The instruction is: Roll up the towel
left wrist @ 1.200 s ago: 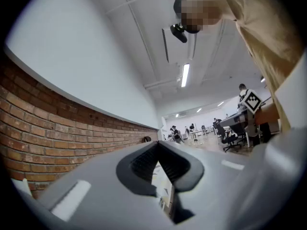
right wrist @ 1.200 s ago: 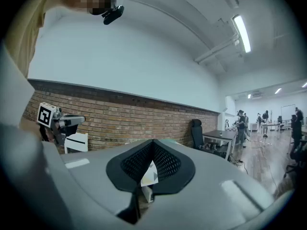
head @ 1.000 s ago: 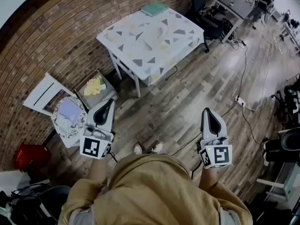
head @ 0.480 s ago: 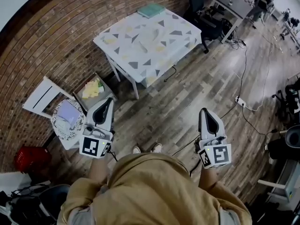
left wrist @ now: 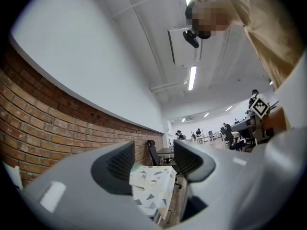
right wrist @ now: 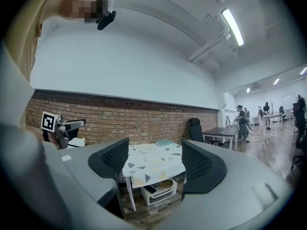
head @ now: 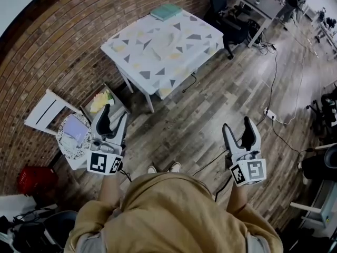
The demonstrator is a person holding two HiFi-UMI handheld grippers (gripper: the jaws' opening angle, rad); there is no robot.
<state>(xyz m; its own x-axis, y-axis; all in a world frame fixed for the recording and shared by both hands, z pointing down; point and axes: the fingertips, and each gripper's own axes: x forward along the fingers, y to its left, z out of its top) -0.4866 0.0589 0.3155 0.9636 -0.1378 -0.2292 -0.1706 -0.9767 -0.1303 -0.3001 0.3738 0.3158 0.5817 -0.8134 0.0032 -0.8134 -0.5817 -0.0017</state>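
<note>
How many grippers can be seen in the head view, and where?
2. The left gripper is at the lower left and the right gripper at the lower right, both held out over the wooden floor. The jaws of both have just been opening, with nothing between them.

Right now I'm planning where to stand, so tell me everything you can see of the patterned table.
The table is squarish, its top covered in white cloth printed with grey and yellow triangles that hangs over the edges. Slim white legs stand on the wood-plank floor, close to the brick wall. A pale crumpled cloth lies near its middle, a teal folded item at the far corner. A white box sits underneath.
</note>
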